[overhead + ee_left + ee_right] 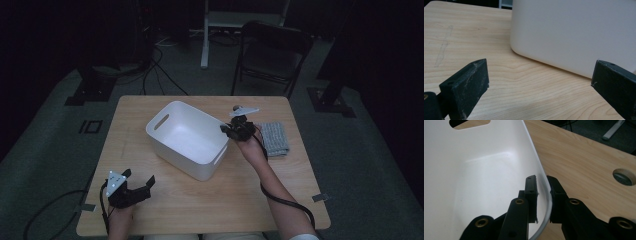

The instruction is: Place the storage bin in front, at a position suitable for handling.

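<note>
A white plastic bin (186,137) with handle slots stands in the middle of the wooden table (150,200); its inside is bare. My right gripper (231,129) is shut on the bin's right-hand rim (543,195), one jaw inside the wall and one outside. My left gripper (137,182) rests near the table's front left corner, open with nothing between its jaws, and it faces the bin's outer wall (574,35) from a short way off.
A folded grey cloth (275,137) lies on the table to the right of the bin. A round hole (624,177) is cut in the tabletop near the right gripper. A dark folding chair (272,55) stands on the floor beyond the table.
</note>
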Tool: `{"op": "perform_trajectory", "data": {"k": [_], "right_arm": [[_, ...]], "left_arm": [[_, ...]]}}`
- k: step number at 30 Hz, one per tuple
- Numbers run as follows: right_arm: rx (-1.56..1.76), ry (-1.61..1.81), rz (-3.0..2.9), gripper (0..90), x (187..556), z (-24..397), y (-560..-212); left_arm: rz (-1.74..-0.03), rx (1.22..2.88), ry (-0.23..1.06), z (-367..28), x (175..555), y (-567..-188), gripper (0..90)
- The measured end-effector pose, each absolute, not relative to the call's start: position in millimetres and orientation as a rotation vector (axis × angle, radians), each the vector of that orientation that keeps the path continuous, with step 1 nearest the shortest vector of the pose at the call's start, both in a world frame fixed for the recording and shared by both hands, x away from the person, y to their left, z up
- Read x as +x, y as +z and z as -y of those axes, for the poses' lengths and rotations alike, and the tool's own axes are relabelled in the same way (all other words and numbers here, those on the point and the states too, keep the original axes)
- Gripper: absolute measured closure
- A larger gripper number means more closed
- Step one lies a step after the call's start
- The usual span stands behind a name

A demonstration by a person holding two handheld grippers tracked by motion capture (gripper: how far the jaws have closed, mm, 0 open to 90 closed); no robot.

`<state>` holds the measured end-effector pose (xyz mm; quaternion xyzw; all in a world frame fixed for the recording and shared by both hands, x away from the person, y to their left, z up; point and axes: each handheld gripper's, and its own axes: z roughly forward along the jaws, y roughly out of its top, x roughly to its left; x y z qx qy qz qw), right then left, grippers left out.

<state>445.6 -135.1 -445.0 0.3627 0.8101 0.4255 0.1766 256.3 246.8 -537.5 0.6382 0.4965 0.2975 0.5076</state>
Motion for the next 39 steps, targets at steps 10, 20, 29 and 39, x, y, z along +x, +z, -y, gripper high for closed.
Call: {"op": "perform_trajectory", "data": {"k": [10,20,29,39], "right_arm": [[1.028,1.215,-2.306,80.3,429,150,-446],[1.018,1.212,-2.328,80.1,408,164,-446],[1.006,1.212,-2.354,81.5,389,178,-446],[0.983,1.222,-2.368,81.5,368,190,-448]], "left_arm": [[-1.183,1.504,0.693,-244,254,-537,1.5],[-1.144,1.545,0.713,-241,255,-538,1.5],[-1.143,1.584,0.758,-237,256,-540,1.6],[-1.122,1.612,0.712,-232,256,-541,5.5]]}}
